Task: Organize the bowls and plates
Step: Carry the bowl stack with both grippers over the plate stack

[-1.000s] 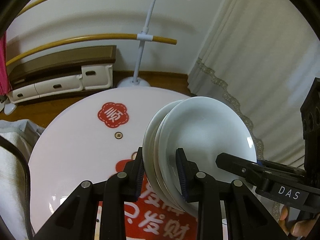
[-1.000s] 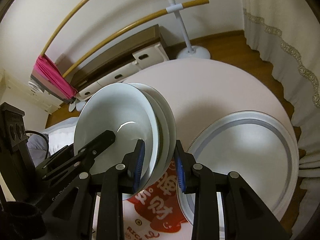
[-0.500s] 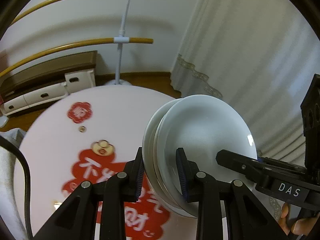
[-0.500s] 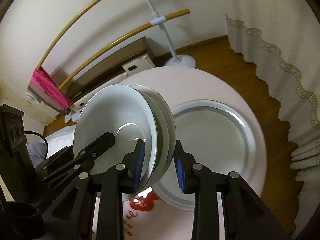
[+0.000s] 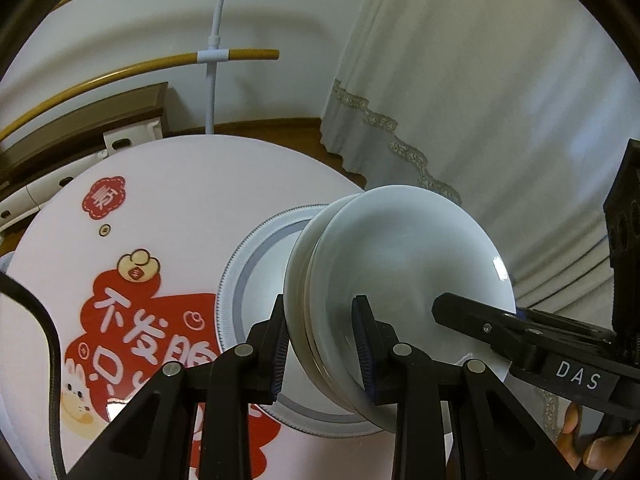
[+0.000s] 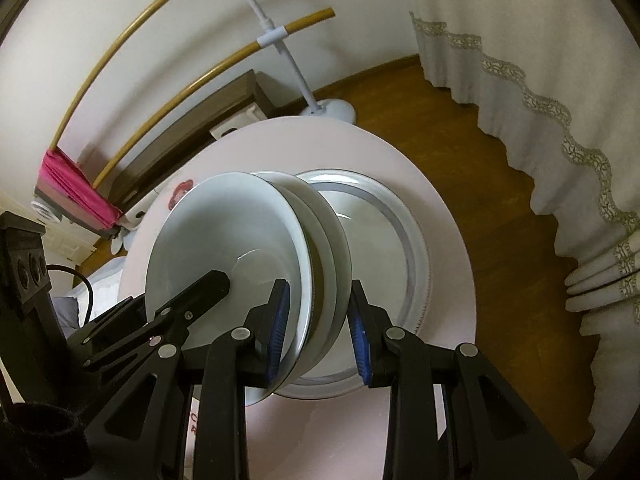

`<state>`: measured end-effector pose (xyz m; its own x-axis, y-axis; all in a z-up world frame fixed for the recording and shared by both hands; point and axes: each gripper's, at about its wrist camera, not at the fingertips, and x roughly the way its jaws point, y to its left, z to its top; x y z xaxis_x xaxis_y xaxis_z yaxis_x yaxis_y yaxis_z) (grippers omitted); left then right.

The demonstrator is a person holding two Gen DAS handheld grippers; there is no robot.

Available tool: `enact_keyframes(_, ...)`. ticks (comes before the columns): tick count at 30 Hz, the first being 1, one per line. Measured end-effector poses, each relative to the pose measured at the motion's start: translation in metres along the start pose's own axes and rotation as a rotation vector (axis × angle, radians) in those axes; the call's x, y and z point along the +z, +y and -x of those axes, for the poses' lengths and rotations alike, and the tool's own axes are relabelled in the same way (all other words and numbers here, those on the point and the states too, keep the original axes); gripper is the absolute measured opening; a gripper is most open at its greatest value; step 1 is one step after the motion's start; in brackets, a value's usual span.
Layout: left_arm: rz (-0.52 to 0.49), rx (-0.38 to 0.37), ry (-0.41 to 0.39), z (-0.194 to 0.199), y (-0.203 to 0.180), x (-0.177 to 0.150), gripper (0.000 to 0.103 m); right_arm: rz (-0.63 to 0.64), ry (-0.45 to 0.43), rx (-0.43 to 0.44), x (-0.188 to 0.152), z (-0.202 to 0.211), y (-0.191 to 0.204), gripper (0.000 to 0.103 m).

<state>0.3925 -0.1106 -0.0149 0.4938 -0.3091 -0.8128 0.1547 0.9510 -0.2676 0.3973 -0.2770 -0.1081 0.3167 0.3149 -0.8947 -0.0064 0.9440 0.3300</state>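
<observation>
Above grey-rimmed plate (image 6: 404, 216): both tools, left (image 5: 320, 340) and right (image 6: 316, 320), clamped on glossy white bowl stack (image 5: 400, 264).

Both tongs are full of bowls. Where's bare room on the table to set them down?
The big plate on the table lies bare beyond the stack of bowls. More bare tabletop lies between the plate's far rim and the red badge. Crowded: left tongs and right tongs share the stack's rim.

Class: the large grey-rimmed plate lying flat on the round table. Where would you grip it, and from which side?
Grip the large plate by its raised rim, one finger over and one under. Come in low from its right edge, near the table edge, since both tools hold the stacked plates above its left.
</observation>
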Motion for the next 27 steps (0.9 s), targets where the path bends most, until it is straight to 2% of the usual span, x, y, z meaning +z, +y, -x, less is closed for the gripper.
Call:
enact_keyframes(13,0.018,-0.004,0.031,-0.02,0.008,-0.001,0.026,-0.006,0.048,-0.018,-0.005,-0.016,-0.004,0.029)
enact_keyframes(27,0.026,-0.013,0.048,-0.027,0.01,0.003,0.027,-0.01,0.059,-0.034,-0.003,-0.019,0.001,0.029)
